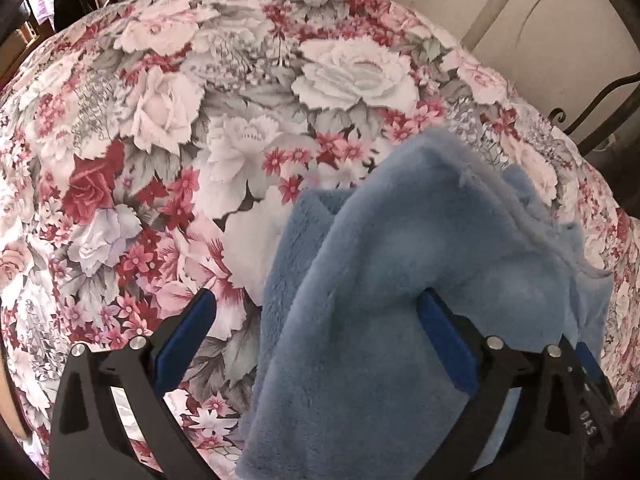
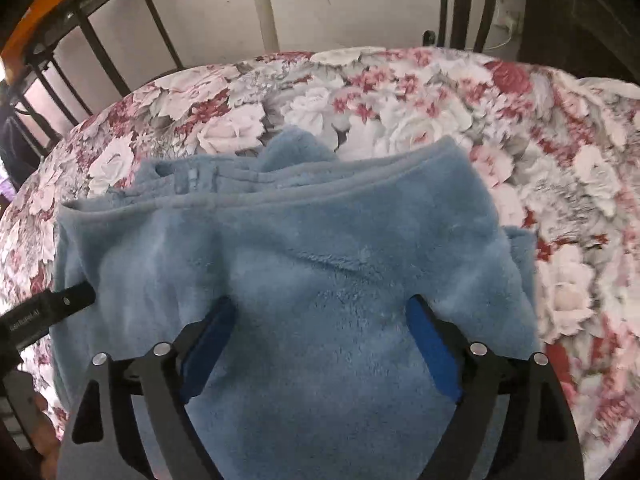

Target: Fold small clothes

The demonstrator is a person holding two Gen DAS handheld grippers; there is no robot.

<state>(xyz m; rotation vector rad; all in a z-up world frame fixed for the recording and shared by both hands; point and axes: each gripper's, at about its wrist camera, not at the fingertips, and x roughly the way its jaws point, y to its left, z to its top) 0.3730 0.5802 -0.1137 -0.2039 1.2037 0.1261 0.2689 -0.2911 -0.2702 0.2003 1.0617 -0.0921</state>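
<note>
1. The right gripper (image 2: 320,340) has its blue pads (image 2: 432,354) spread wide over the fluffy blue garment (image 2: 320,240). The fleece lies between and beneath them, but neither pad presses on it, so nothing is held.
2. The left gripper (image 1: 316,340) is also wide open. One blue pad (image 1: 446,344) touches the garment's (image 1: 400,248) raised fold, while the other pad (image 1: 184,336) hangs over bare floral cloth. No grip there either.
3. The tip of the left gripper (image 2: 52,308) shows at the garment's edge in the right wrist view.
4. The garment lies on the floral-covered table (image 2: 520,128), doubled over on itself, with a banded hem (image 2: 280,196) running across the far side and a layer peeking out underneath.
5. Progress, as I judge it: at least 1 fold is laid down and just released. The bundle is still bumpy and uneven, so smoothing and probably 1 more fold remain.
6. Dark metal chairs (image 2: 80,40) stand beyond the table.
</note>
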